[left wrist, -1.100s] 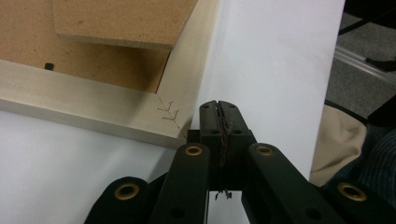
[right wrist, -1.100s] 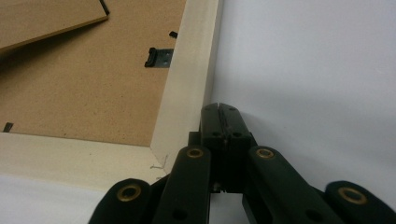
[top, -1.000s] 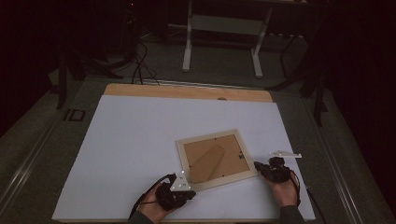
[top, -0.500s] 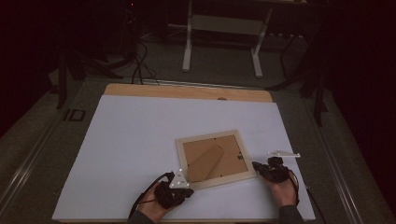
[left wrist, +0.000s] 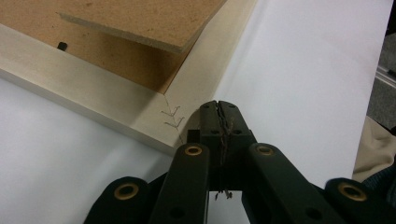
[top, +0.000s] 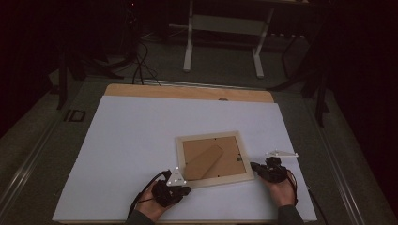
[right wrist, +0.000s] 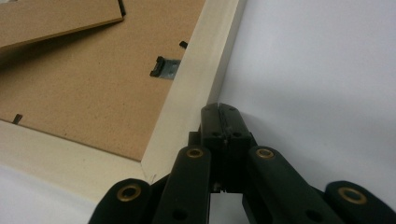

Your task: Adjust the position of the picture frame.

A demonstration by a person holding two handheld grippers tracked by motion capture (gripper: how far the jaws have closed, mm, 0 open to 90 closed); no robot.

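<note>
Your left gripper (top: 180, 183) and right gripper (top: 255, 167) both sit low with jaws fully closed, hands gripping from below.

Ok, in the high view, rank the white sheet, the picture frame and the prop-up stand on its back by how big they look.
1. White sheet, largest.
2. Picture frame, lying face down on it.
3. Stand, smallest, within the frame's back.

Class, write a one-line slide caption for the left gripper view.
Shut left gripper at the corner of a face-down wooden picture frame on a white table.
</note>
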